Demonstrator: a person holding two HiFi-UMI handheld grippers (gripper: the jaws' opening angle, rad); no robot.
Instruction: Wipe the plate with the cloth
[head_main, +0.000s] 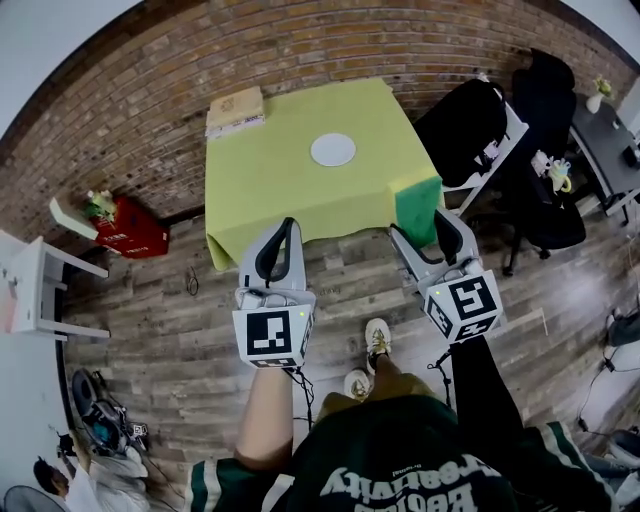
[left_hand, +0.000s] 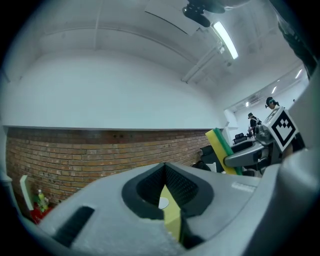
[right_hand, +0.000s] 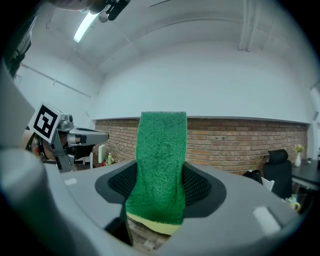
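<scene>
Now, cloth (right_hand: 159, 160): upright, long axis along jaws.
Right tool (head_main: 420, 226): clamping cloth.
Left tool (head_main: 288, 228): closed, empty.
Plate (head_main: 333, 149): on counter (head_main: 265, 175).

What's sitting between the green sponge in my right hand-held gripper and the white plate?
Nothing: the head view shows only bare yellow tablecloth between the green sponge and the white plate.
</scene>
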